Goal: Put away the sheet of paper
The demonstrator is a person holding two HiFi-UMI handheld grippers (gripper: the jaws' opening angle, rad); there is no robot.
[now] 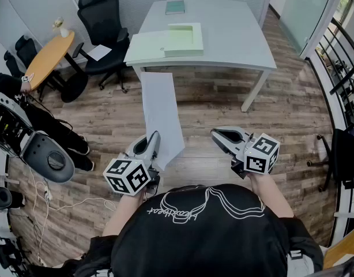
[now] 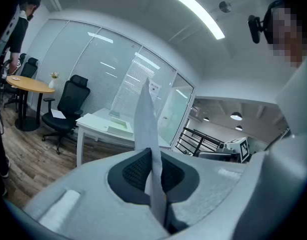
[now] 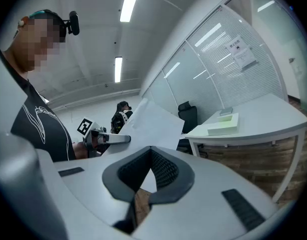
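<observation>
White sheet of paper (image 1: 161,111) is clamped by its near edge in left gripper (image 1: 153,143), held over the floor, well short of the table (image 1: 234,45). Right gripper (image 1: 222,135) is closed and empty. Putting away not yet done; judged early.
</observation>
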